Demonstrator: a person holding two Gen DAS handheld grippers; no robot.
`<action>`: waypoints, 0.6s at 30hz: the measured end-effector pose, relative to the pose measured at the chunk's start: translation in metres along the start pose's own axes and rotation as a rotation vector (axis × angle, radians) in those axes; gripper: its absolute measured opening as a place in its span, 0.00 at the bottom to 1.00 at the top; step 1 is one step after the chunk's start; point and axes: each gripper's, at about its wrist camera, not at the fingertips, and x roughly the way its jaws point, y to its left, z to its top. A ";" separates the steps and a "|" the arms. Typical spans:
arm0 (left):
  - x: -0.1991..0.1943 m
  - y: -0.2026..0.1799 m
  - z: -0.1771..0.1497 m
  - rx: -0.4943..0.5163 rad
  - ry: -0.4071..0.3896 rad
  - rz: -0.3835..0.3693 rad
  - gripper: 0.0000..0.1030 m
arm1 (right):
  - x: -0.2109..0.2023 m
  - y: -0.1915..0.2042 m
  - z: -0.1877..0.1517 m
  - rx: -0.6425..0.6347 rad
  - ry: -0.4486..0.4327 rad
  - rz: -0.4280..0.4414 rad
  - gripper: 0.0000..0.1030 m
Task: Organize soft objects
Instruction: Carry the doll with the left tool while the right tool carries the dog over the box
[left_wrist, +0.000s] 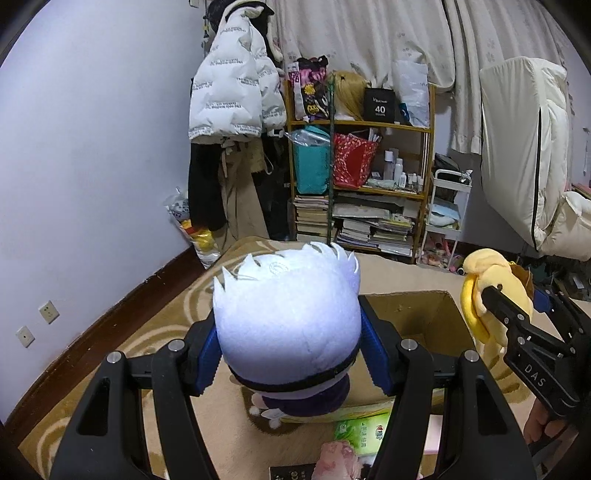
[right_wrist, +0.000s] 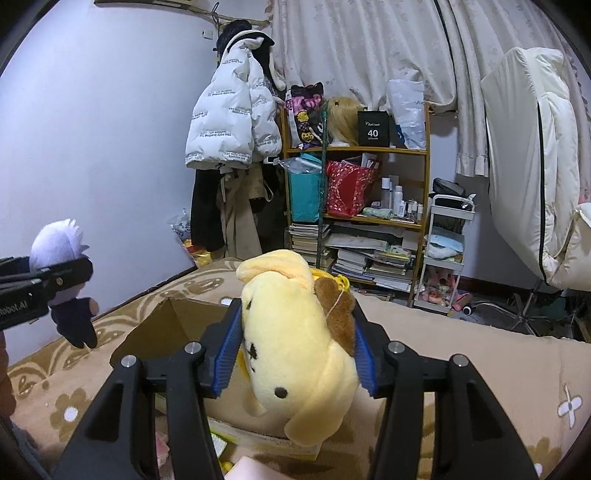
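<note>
A plush doll with spiky white hair and a dark blue body hangs in the air. My left gripper is shut on its head, a blue pad pressed on each side. The right wrist view shows the same doll at the far left in the left gripper. My right gripper is shut on a yellow plush dog with a brown ear patch, snout down. In the left wrist view this dog and the right gripper are at the right edge. An open cardboard box stands below both toys.
A beige patterned carpet covers the floor. At the back stand a wooden shelf of books and bags, a coat rack with a white puffer jacket, and a white cart. A green packet and a pink soft thing lie near me.
</note>
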 end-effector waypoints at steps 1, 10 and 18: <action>0.003 0.000 -0.001 -0.001 0.005 -0.004 0.62 | 0.002 0.001 -0.001 0.000 0.002 0.001 0.56; 0.032 -0.003 -0.017 -0.007 0.076 -0.034 0.63 | 0.018 -0.001 -0.014 -0.002 0.035 0.028 0.56; 0.044 -0.007 -0.026 0.005 0.103 -0.066 0.63 | 0.032 -0.005 -0.028 0.015 0.071 0.063 0.56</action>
